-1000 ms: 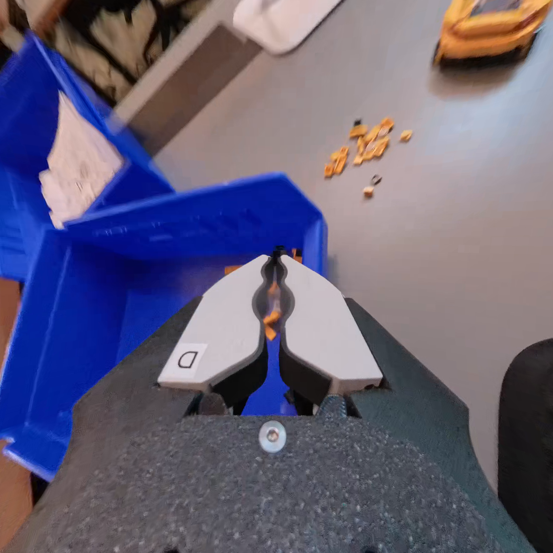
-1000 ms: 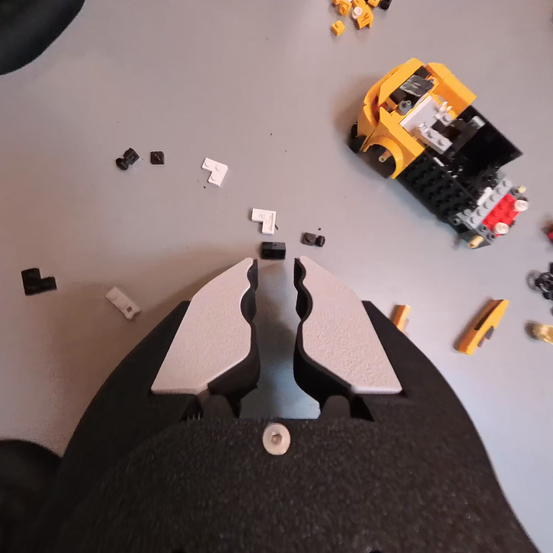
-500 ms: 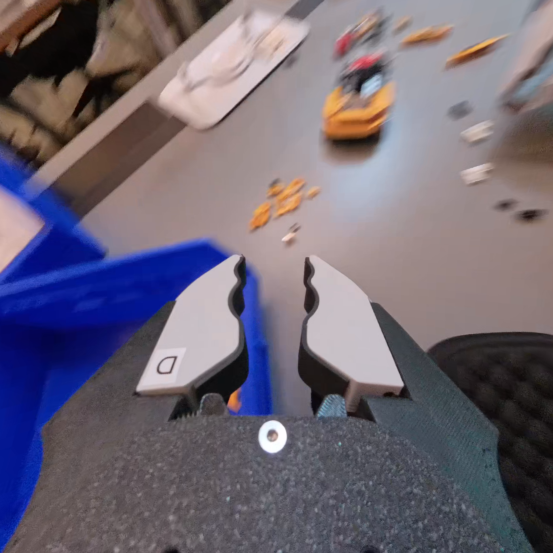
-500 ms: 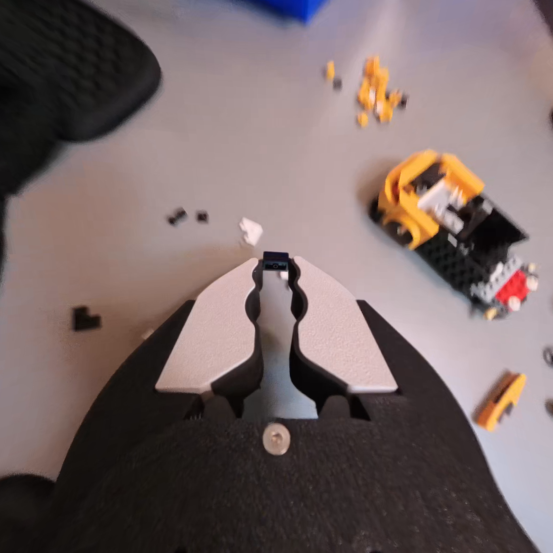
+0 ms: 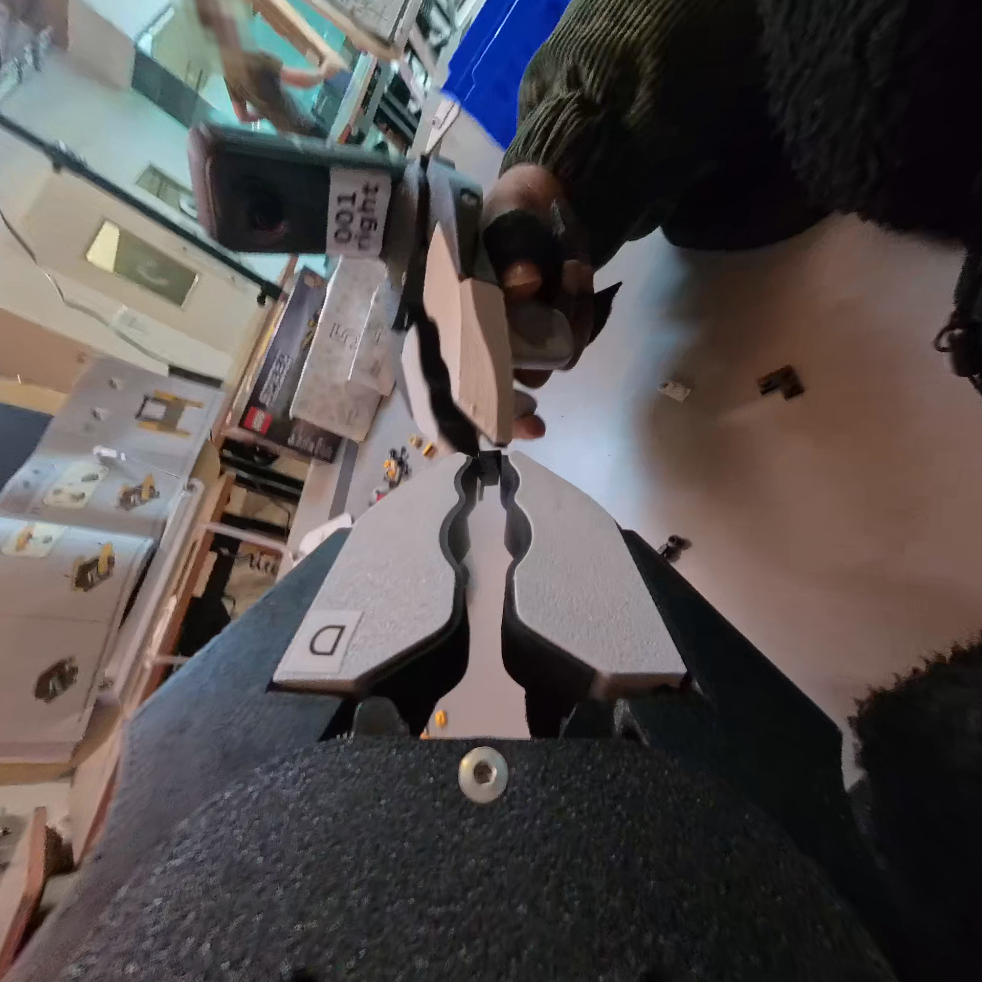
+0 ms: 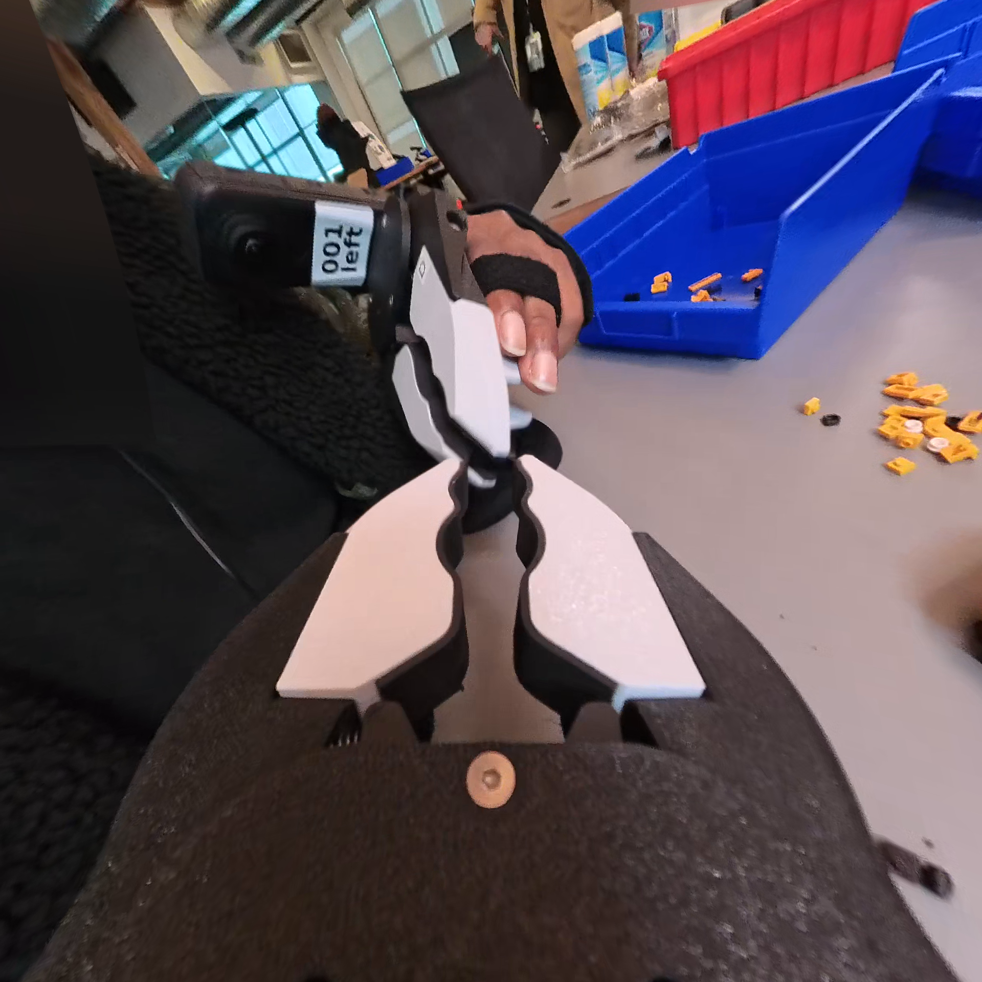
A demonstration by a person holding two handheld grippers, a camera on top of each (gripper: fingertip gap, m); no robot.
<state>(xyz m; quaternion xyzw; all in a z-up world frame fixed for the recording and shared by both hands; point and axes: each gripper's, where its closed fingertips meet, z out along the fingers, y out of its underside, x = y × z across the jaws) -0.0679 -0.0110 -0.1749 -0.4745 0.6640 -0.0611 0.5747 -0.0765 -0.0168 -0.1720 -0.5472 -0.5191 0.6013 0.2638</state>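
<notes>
Small blocky black brick (image 5: 488,467) between both jaws

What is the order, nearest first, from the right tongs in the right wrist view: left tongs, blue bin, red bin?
1. left tongs, tip to tip, straight ahead.
2. blue bin, ahead on the right.
3. red bin, behind the blue one.

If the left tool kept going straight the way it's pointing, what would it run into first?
The right tool. Its tips sit right against the left tool, both meeting at a small black brick, so it would likely push into those fingers at once.
</notes>
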